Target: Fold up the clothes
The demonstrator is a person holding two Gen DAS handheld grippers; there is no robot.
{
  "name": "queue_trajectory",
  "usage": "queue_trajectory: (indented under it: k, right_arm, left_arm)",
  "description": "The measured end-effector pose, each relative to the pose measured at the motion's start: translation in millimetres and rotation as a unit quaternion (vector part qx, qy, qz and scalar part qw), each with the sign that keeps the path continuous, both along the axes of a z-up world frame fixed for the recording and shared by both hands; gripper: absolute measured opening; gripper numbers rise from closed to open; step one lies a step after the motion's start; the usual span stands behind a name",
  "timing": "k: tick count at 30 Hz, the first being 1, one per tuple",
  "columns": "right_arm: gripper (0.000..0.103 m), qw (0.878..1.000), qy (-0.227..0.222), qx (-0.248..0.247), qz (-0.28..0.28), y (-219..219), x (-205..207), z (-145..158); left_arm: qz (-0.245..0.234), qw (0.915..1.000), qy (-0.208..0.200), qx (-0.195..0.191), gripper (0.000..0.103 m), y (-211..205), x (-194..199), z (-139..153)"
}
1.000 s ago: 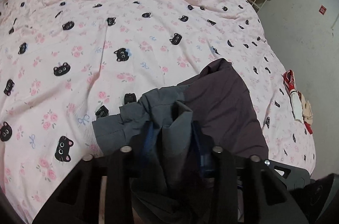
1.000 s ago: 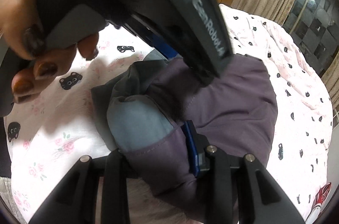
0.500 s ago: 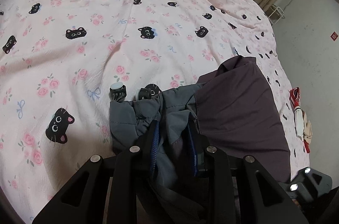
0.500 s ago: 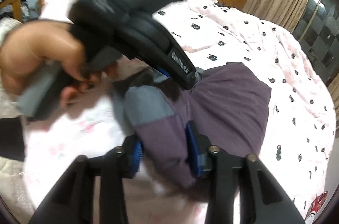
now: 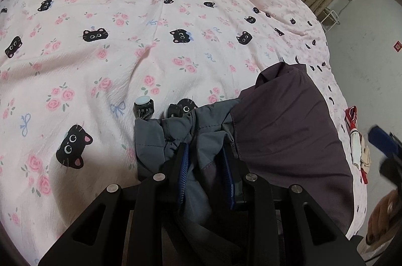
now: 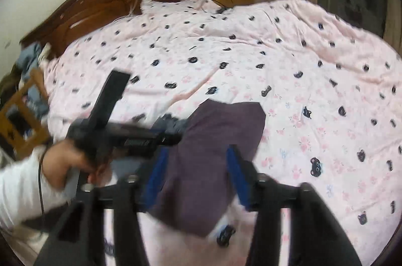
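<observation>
Left wrist view: my left tool (image 5: pixel 205 171) is clamped on a bunched grey fold of the garment (image 5: pixel 284 140), which lies on the pink cat-print bedspread (image 5: pixel 150 39); its purple panel spreads to the right of the tool, and two drawstring toggles (image 5: pixel 143 107) rest just beyond the grey edge.

Right wrist view, blurred: my right tool (image 6: pixel 198 175) stands open above the purple cloth, fingers (image 6: pixel 238 173) apart and gripping nothing. My left hand (image 6: pixel 67 160) holds the other tool at the garment's left edge.
</observation>
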State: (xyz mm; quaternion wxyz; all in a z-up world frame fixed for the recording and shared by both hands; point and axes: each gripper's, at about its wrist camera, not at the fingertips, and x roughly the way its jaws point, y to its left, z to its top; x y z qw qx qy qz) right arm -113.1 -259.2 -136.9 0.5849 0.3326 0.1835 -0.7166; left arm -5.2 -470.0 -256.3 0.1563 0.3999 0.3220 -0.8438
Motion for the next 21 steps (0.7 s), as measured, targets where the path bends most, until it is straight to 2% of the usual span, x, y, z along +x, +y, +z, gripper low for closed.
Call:
queue_trajectory:
  k: [1, 2, 4, 18, 21]
  right_arm:
    - [0.030, 1.000, -0.007, 0.004, -0.001, -7, -4, -1]
    - [0.028, 1.000, -0.013, 0.008, -0.002, -15, -8, -3]
    - [0.028, 0.999, -0.023, 0.022, -0.008, -30, -14, -11]
    - [0.028, 0.988, -0.078, 0.114, -0.066, -57, -56, -92]
    - [0.028, 0.988, -0.073, 0.118, -0.068, -58, -55, -92]
  left_arm:
    - [0.001, 1.0000, 0.000, -0.001, 0.025, 0, 0, 0]
    - [0.001, 1.0000, 0.000, -0.002, 0.025, 1, 0, 0]
    - [0.003, 1.0000, 0.000, -0.004, 0.025, 1, 0, -1]
    - [-0.003, 0.9999, 0.002, -0.016, 0.025, 2, -4, -9]
    - [-0.004, 0.9999, 0.001, -0.015, 0.026, 1, -5, -8]
